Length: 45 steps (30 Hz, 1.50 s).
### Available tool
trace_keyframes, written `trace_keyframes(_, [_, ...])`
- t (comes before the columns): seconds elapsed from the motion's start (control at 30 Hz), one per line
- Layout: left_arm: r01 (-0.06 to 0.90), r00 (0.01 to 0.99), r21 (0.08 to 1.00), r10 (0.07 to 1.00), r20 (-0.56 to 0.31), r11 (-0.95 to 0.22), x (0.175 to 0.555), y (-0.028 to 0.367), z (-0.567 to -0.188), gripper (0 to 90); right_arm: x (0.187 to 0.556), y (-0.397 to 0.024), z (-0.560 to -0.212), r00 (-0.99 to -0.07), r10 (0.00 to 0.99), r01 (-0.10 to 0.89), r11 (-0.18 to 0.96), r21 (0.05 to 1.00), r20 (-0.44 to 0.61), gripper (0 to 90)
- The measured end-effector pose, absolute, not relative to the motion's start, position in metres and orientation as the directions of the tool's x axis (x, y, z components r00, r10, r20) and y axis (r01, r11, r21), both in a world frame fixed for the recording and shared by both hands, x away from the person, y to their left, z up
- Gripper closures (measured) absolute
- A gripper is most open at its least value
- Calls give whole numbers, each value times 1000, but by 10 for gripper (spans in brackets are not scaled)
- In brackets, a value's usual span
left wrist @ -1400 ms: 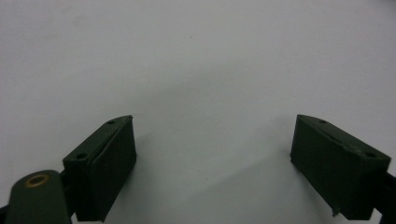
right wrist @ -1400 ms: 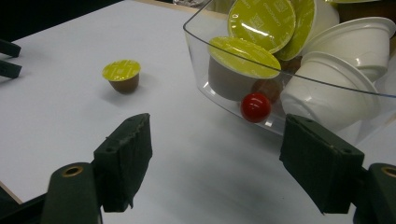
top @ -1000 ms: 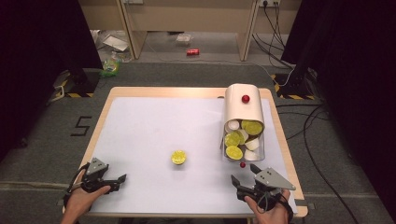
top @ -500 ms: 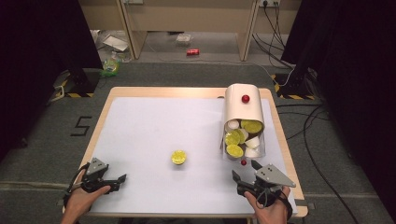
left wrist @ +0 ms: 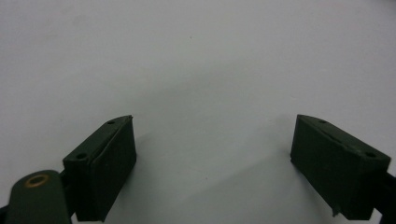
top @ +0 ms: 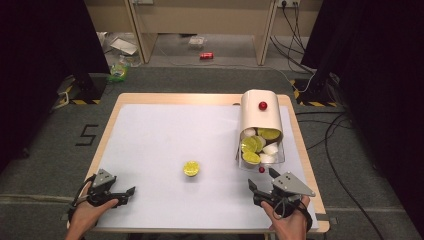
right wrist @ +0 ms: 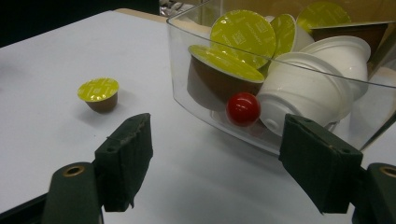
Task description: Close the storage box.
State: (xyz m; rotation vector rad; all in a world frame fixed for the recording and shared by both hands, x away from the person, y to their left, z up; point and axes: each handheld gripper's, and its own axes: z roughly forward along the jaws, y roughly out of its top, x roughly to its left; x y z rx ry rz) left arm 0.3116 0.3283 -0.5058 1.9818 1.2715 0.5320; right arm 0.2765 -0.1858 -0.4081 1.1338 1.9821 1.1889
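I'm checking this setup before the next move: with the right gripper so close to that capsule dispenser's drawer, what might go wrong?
1. The right gripper is open and aimed at the small red knob of the clear drawer; the round knob may slip from the jaws.
2. The drawer is piled high with capsules; a sharp tug might spill some.
3. The loose capsule on the table could be knocked aside.
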Motion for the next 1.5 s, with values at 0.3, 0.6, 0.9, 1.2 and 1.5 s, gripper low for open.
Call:
trace_keyframes(0.3, [609, 431, 749, 902, -34, -262, 312, 328, -506, 132, 281, -185, -408, -483, 874, 376, 250, 892, -41, 263])
trace_keyframes(0.6, [609, 431, 748, 902, -34, -262, 312, 328, -506, 131, 286, -186, -407, -486, 872, 373, 258, 891, -49, 268])
trace_keyframes(0.9, [609, 431, 748, 902, -34, -263, 312, 328, -506, 132, 293, -184, -407, -477, 877, 372, 266, 890, -62, 268])
trace_keyframes(1.2, [609, 430, 749, 902, -34, -262, 312, 328, -506, 132, 303, -182, -405, -472, 878, 366, 277, 888, -79, 268])
trace_keyframes(1.5, [609, 431, 749, 902, -34, -262, 312, 328, -506, 131, 311, -181, -404, -465, 881, 370, 280, 886, -84, 267])
